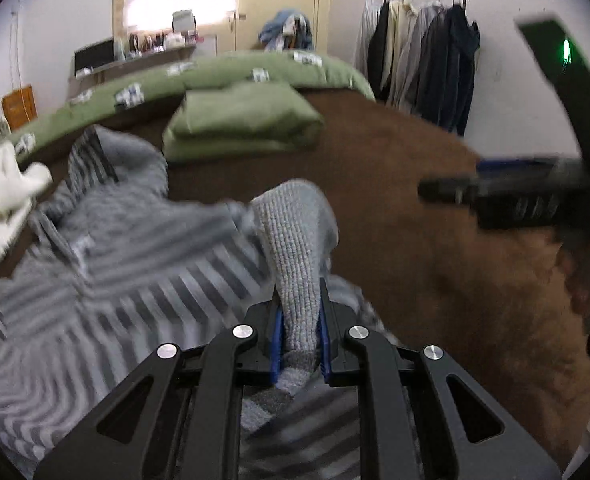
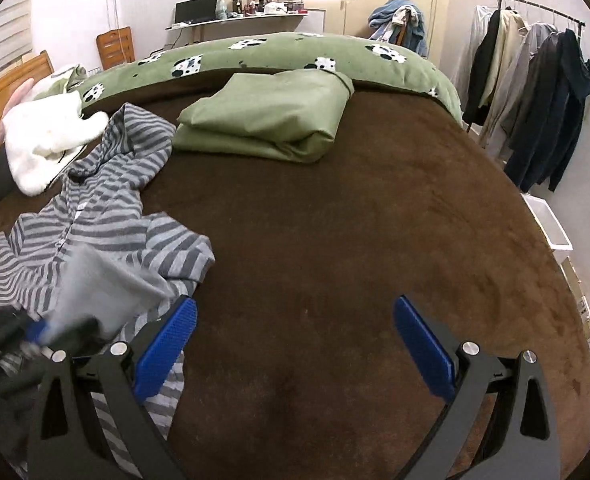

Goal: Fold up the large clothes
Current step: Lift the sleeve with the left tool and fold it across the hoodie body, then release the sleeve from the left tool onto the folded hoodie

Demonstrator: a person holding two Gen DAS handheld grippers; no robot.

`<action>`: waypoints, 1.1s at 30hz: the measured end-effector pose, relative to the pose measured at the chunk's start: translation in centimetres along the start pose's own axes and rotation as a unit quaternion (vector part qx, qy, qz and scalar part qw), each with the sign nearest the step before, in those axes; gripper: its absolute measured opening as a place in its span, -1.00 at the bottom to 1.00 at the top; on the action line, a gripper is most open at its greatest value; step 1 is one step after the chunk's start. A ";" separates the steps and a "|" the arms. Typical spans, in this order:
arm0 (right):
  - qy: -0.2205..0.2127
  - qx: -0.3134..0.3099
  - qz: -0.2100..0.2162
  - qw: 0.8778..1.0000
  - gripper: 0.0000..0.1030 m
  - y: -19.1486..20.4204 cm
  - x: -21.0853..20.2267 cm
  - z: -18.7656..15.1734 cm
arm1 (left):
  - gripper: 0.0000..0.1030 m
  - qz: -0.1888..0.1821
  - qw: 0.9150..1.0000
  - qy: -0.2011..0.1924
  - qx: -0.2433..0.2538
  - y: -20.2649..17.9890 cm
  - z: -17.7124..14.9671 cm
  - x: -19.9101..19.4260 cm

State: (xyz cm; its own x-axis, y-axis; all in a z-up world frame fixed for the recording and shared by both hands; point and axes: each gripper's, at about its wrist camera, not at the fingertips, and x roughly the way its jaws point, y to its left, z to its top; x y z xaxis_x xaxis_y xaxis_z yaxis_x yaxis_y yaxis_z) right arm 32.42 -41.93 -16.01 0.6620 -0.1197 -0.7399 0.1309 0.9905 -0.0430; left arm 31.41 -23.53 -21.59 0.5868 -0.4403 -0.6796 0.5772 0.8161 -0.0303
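Stripes everywhere: the striped hoodie [image 2: 95,216] sprawls on the bed [image 2: 355,220], ahead and to the side of my left claw [image 1: 301,312], which is pinched shut on a soft knit fold of it. It looks floppy and light, so I'd grab hems or cuffs. My right claw [image 2: 295,344] gapes wide with nothing in it, both tilted down at the bed.
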 end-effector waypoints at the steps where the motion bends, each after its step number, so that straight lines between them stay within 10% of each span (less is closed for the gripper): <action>1: 0.000 0.001 0.002 1.000 0.89 0.0 0.1 0.0 | -0.64 0.003 1.000 0.003 0.004 -0.2 -0.4 0.3; 7: 0.002 0.002 0.008 1.000 0.89 0.6 0.2 -0.1 | -0.58 -0.003 1.000 0.009 -0.002 0.0 -0.5 0.4; 9: 0.001 0.001 0.009 1.000 0.89 0.8 0.0 0.0 | -0.19 -0.008 1.000 0.013 -0.001 -0.1 -0.7 0.4; 11: 0.001 -0.001 0.008 1.000 0.89 1.0 -0.5 0.3 | 0.86 -0.016 1.000 0.006 0.005 -0.3 -1.1 -0.2; 18: 0.000 -0.012 0.028 1.000 0.89 2.9 -2.7 1.5 | 0.87 -0.012 1.000 -0.004 -0.014 2.0 -1.8 -4.6; 27: 0.006 -0.066 0.074 0.995 0.89 10.9 -3.1 0.9 | 0.87 0.128 0.991 0.033 -0.005 13.4 -2.7 -8.2; 33: 0.027 -0.092 0.095 0.991 0.89 16.2 -0.9 -1.6 | 0.87 0.156 0.983 0.069 -0.064 21.5 -5.3 -8.9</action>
State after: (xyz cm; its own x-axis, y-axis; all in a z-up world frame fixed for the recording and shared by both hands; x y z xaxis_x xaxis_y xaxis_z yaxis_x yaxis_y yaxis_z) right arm 32.77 -25.70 -17.08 0.6204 0.0688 -0.7812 -0.1323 0.9910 -0.0178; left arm 35.61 -0.10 -20.09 0.6359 -0.1141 -0.7633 0.3010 0.9474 0.1091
